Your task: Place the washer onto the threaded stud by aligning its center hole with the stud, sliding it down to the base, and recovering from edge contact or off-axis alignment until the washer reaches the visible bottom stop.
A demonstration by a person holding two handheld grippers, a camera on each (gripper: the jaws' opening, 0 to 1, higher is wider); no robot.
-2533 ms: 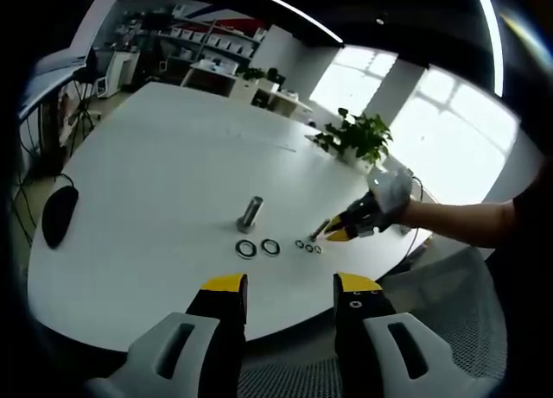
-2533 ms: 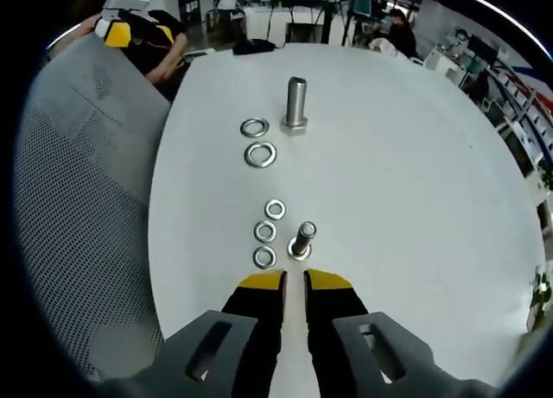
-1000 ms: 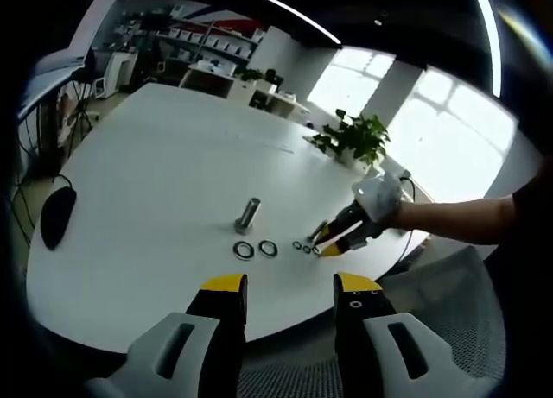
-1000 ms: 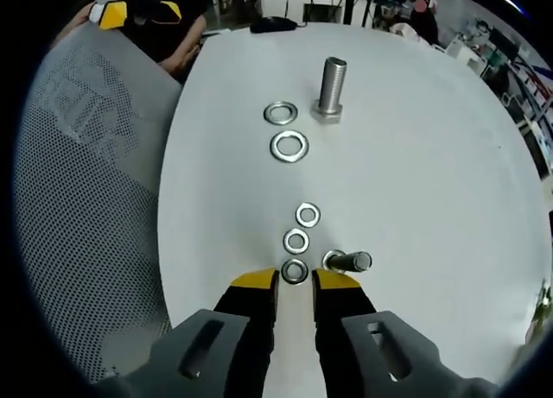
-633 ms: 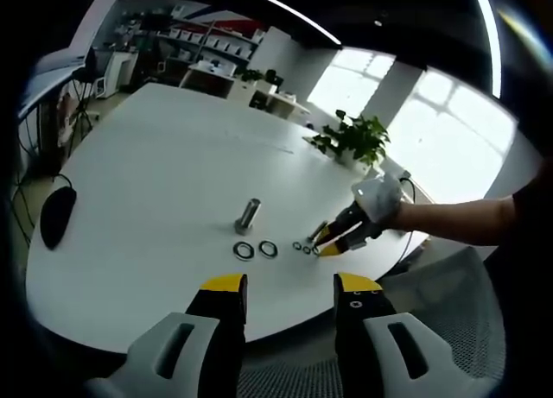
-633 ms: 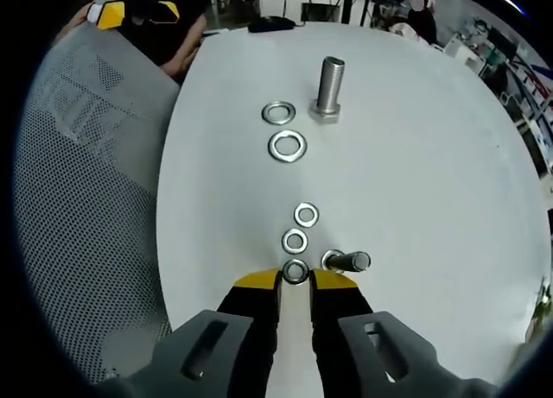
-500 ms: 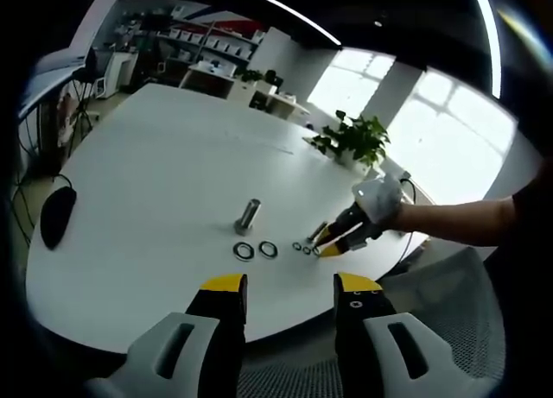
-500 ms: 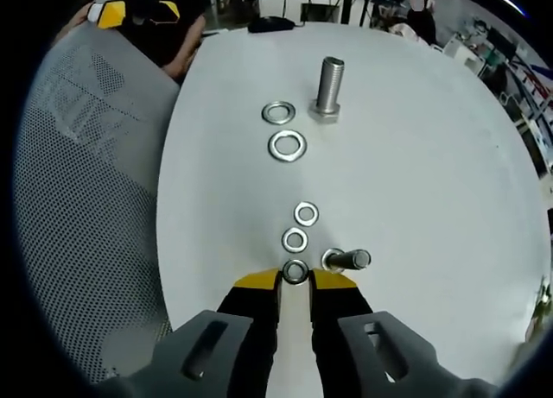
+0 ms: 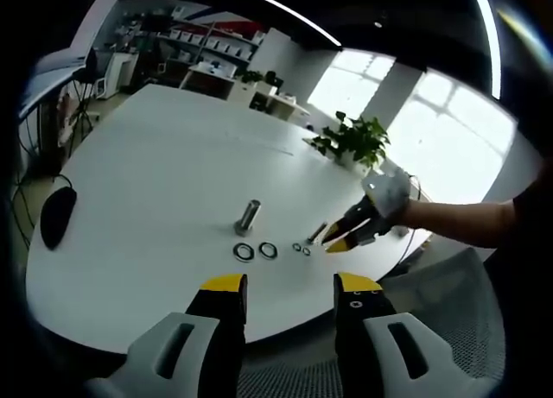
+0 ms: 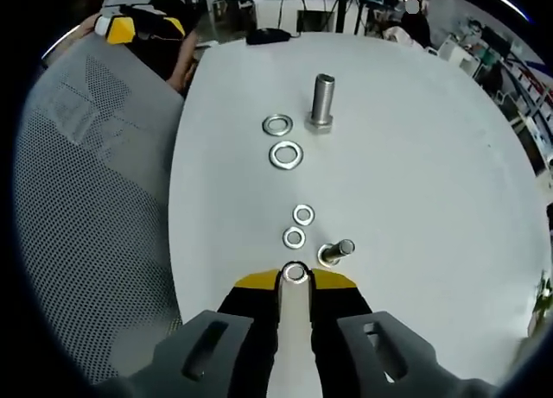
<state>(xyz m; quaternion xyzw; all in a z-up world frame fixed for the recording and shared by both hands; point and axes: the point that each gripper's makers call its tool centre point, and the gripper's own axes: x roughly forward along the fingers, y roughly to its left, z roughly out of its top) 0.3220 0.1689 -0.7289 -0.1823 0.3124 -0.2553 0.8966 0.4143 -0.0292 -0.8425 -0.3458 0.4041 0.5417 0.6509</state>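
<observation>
White surface (image 10: 415, 182): round top that carries all the hardware; a grey mesh chair (image 10: 95, 199) stands against its edge.
Right tool (image 10: 295, 280): yellow-tipped jaws nearly closed, pinching a small washer (image 10: 295, 273) between the tips, lifted just above the surface; in the left gripper view it (image 9: 339, 241) reaches in from the right on a person's forearm.
Small stud (image 10: 335, 252): short threaded bolt standing on its head, tilted in the view, just beside the right tool's tips and apart from the held washer.
Spare small washers: two lie flat in a row past the tool tips, the nearer one (image 10: 294, 237) and the farther one (image 10: 303, 214), both close beside the small stud.
Large bolt (image 10: 322, 103): upright on its hex head, farther across the surface.
Large washers: two flat rings, one (image 10: 286, 154) nearer and one (image 10: 277, 124) just beside the large bolt's base.
Left tool (image 9: 287, 290): jaws wide apart, holding nothing, hanging off the surface's near edge, well apart from the hardware.
Surroundings: a black mouse (image 9: 59, 215) near the surface's far-left edge, a potted plant (image 9: 356, 137) beyond it by bright windows.
</observation>
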